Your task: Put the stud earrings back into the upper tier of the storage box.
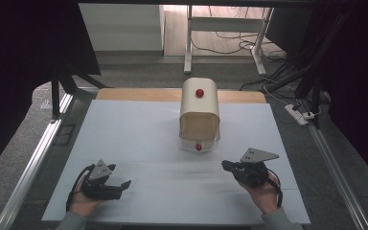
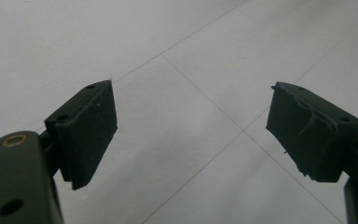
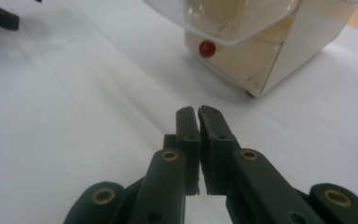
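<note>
The cream bread box [image 1: 200, 113], with a clear front lid and a red knob [image 1: 199, 147], is set at the middle of the white table sheet [image 1: 139, 139]. The right gripper [image 1: 226, 165] is held near the box's front right, jaws pressed together on nothing. The left gripper [image 1: 124, 184] is kept well apart from the box at its front left, jaws spread wide and empty.

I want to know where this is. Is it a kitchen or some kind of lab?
Probably a lab or test room, not a kitchen. The table has a plain white cover, cables trail across the floor beside a power strip, and a cream bread box stands alone.
</note>
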A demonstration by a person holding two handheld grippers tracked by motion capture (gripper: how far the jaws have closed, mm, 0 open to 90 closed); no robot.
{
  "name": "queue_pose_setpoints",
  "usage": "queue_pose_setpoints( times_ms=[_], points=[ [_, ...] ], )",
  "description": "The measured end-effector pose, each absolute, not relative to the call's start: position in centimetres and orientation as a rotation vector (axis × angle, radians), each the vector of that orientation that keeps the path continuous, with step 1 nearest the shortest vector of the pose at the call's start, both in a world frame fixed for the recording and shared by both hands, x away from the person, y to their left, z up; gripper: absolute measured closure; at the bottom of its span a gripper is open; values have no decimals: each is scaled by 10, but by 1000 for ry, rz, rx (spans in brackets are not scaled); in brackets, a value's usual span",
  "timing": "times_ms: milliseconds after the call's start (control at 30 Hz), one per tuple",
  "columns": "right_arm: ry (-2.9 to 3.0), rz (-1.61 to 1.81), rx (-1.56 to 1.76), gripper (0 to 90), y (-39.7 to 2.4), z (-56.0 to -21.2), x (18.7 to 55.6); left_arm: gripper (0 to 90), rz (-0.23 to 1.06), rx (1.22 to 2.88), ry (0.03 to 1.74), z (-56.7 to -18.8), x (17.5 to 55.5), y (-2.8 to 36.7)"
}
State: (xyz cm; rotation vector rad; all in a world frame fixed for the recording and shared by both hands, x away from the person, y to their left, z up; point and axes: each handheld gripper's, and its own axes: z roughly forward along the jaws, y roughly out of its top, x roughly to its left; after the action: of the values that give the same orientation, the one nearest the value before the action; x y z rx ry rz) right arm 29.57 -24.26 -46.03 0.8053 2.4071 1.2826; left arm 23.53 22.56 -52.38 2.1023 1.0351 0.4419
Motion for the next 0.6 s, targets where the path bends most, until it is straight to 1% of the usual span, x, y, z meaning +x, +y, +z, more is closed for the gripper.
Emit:
queue_pose_setpoints(
  times_ms=[367, 600],
  points=[
    [2356, 1380, 786, 857, -244, -439, 294, 157, 440, 2093, 1044, -523, 235, 225],
    [2280, 1482, 793, 857, -250, -409, 300, 155, 438, 2091, 1037, -523, 236, 224]
  ],
)
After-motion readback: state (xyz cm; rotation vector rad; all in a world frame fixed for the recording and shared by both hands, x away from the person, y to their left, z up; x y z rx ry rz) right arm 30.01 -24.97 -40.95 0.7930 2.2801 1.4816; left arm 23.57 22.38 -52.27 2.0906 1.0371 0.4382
